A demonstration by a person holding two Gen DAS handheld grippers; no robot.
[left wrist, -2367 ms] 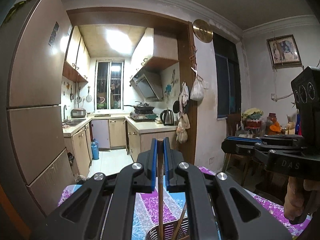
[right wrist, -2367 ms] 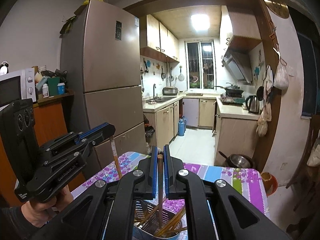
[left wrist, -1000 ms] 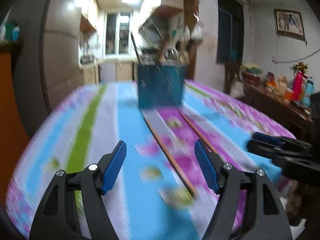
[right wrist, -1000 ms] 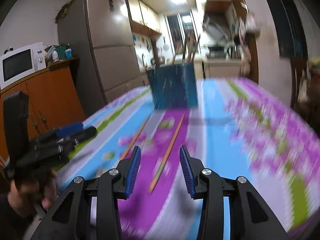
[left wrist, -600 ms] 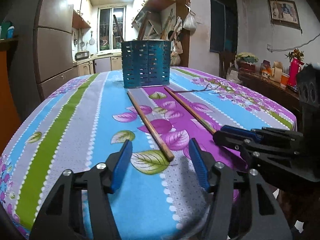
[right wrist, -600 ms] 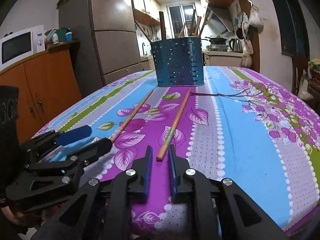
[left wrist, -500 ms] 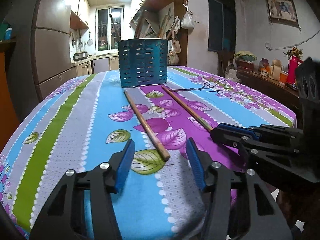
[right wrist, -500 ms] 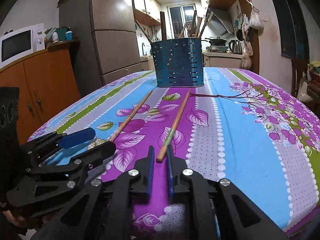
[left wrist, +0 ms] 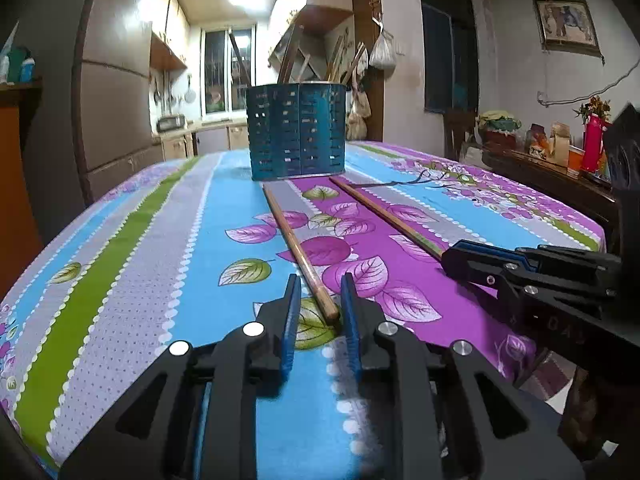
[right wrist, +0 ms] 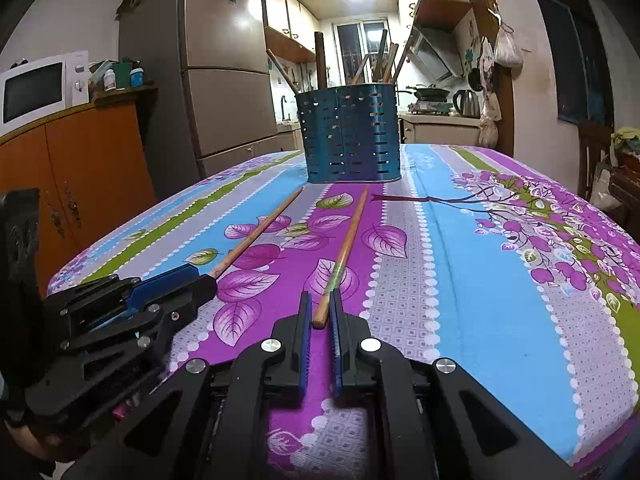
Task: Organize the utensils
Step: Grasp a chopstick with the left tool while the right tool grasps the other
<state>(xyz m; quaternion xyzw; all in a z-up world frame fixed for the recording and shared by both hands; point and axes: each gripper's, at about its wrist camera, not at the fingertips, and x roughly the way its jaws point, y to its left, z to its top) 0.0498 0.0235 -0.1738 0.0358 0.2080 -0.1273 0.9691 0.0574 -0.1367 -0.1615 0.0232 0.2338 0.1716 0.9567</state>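
Two wooden chopsticks lie side by side on the flowered tablecloth, pointing at a blue perforated utensil holder (left wrist: 296, 132) (right wrist: 352, 136) that has several chopsticks standing in it. My left gripper (left wrist: 320, 292) (right wrist: 180, 284) is low at the near end of the left chopstick (left wrist: 292, 236) (right wrist: 260, 232). Its jaws are closing with the stick's tip between them, and a gap still shows on the left side. My right gripper (right wrist: 320, 304) (left wrist: 480, 256) is shut on the near end of the right chopstick (right wrist: 348, 236) (left wrist: 384, 216).
The table (left wrist: 140, 260) ends just under both grippers. A fridge (right wrist: 224, 80) and an orange cabinet (right wrist: 80, 168) with a microwave (right wrist: 36, 88) stand to the left. A dark sideboard (left wrist: 552, 176) with bottles stands to the right, and a kitchen lies behind the holder.
Both grippers came away from the holder and sank to the chopsticks' near ends. The right jaws shut on their stick; the left jaws narrowed around theirs.
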